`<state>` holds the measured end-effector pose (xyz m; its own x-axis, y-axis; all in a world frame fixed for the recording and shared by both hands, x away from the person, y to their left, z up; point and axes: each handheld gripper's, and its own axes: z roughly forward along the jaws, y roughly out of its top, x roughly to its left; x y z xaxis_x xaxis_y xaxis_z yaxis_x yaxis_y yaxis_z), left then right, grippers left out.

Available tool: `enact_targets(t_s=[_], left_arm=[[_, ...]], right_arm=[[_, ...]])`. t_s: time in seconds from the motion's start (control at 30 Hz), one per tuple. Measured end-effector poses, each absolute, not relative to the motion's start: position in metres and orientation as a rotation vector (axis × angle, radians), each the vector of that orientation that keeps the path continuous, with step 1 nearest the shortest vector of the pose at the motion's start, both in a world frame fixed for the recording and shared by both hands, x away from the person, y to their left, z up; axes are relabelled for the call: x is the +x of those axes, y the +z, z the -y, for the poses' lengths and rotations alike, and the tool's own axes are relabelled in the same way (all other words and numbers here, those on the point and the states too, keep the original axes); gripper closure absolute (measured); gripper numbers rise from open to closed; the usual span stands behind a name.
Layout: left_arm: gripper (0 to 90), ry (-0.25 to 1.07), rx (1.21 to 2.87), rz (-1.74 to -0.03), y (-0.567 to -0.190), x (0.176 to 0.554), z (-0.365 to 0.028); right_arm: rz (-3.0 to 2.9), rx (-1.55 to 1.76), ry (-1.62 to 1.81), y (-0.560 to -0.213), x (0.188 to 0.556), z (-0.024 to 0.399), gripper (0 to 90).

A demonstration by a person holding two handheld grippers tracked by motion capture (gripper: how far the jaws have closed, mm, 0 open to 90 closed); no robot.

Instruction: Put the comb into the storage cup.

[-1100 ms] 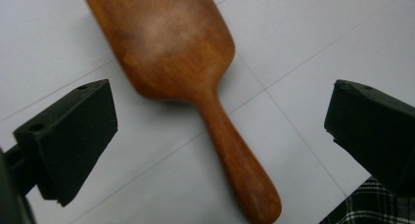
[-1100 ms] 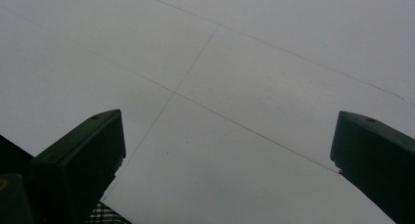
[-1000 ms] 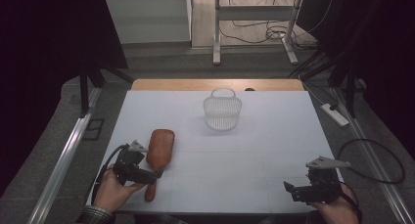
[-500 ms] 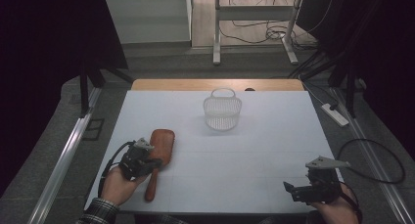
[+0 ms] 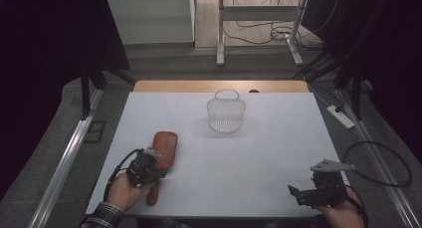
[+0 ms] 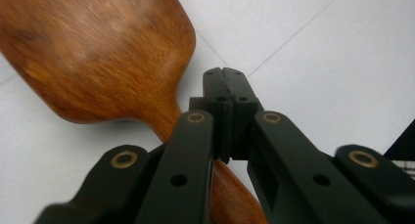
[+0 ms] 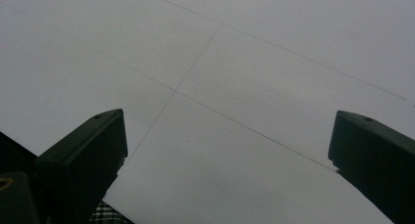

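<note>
A wooden paddle brush [image 5: 164,145] lies on the white table [image 5: 259,153] at the front left, its handle toward the person. My left gripper [image 5: 152,164] hovers over the neck of the brush. In the left gripper view its jaws are pressed together at the left gripper [image 6: 225,75], with nothing between them, and the brush [image 6: 98,48] passes below and to their left. A white wire basket [image 5: 226,113] stands upright at the table's far middle. My right gripper [image 5: 297,193] rests near the front right edge, and in its own view the right gripper [image 7: 225,155] has its jaws wide apart over bare table.
The table's front edge runs just under the right gripper [image 7: 112,194]. A wooden strip [image 5: 219,86] borders the far edge. A power strip [image 5: 340,116] and cables lie on the floor at the right. A metal rail [image 5: 64,163] runs along the left side.
My left gripper has moved right and slightly forward, from beside the brush to over its neck. The right gripper has stayed put.
</note>
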<state>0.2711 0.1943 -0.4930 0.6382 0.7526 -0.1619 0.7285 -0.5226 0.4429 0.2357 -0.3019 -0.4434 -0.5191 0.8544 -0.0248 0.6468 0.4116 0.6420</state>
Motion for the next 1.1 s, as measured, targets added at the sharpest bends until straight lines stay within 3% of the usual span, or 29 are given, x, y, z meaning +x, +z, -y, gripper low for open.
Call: enact_targets(t_s=[0.6,1.1], left_arm=[[89.1,-0.01,2.463,-1.24,-0.506,0.276,-0.196],[89.1,0.038,2.462,-1.322,-0.505,0.276,-0.218]], right_arm=[[-2.33,1.289,0.817,-0.444,0.236,0.301,1.9],[-2.331,1.289,0.81,-0.444,0.236,0.301,2.2]])
